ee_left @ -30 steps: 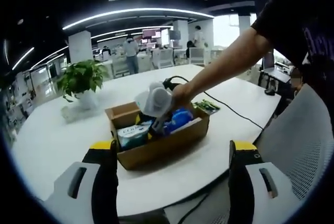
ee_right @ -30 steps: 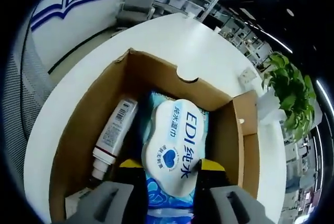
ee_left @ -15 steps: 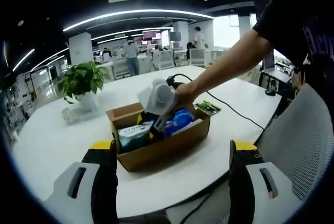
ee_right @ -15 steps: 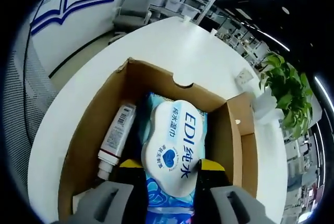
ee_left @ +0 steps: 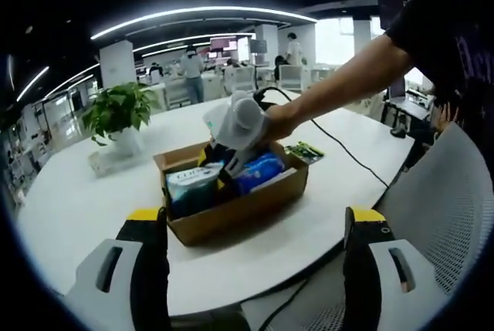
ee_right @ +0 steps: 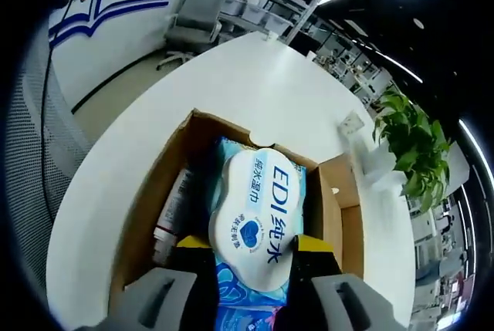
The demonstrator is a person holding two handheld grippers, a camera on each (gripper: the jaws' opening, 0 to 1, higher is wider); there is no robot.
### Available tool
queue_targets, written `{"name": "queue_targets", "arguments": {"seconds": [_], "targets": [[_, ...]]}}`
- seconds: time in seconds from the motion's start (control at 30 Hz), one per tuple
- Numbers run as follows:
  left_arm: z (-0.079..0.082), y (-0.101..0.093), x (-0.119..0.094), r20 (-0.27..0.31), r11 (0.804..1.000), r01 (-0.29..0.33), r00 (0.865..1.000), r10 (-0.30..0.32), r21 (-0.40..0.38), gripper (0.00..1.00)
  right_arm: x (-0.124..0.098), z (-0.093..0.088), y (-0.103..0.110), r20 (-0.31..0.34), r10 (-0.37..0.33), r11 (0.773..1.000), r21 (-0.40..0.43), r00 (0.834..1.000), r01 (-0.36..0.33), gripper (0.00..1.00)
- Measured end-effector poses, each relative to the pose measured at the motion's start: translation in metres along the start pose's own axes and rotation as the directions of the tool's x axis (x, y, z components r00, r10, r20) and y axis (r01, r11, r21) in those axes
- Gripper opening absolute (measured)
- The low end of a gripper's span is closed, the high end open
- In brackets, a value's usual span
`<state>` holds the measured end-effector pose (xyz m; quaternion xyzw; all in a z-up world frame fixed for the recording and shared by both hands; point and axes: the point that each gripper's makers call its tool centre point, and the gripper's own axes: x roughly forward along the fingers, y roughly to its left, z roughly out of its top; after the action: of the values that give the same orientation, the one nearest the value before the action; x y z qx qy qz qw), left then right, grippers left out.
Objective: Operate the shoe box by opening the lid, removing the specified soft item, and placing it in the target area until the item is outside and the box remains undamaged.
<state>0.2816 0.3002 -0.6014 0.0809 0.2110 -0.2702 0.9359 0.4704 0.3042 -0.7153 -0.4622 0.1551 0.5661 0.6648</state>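
R claw (ee_right: 247, 248) pinching wipes pack (ee_right: 258, 215), now raised higher above open shoe box (ee_right: 181, 163) on surface (ee_right: 255, 76) vs 1 s ago; L claw (ee_left: 256, 227) spread, idle; extraction judged underway.

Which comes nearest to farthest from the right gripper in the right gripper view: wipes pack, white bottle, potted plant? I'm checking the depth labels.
1. Wipes pack: clamped between the right gripper jaws, above the open shoe box.
2. White bottle: lower down, inside the box along its left wall.
3. Potted plant: far side of the table, upper right.
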Motion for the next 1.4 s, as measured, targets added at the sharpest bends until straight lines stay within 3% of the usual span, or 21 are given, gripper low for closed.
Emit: {"name": "queue_targets", "arguments": {"seconds": [0.23,0.93,1.4], "targets": [[-0.001,0.0,0.0,-0.002,1.0,-0.005,1.0,0.005,-0.005,0.93,-0.014,-0.005,-0.006,-0.009,-0.016,1.0,0.003,1.0,0.016,0.27],[0.001,-0.001,0.0,0.013,1.0,0.002,1.0,-0.002,-0.005,0.95,-0.062,0.014,-0.02,0.04,-0.081,0.996,0.035,0.996,0.08,0.27],[0.003,-0.002,-0.001,0.029,1.0,0.006,1.0,-0.006,0.001,0.95,-0.099,0.007,-0.023,0.051,-0.128,0.991,0.042,0.99,0.126,0.28]]}}
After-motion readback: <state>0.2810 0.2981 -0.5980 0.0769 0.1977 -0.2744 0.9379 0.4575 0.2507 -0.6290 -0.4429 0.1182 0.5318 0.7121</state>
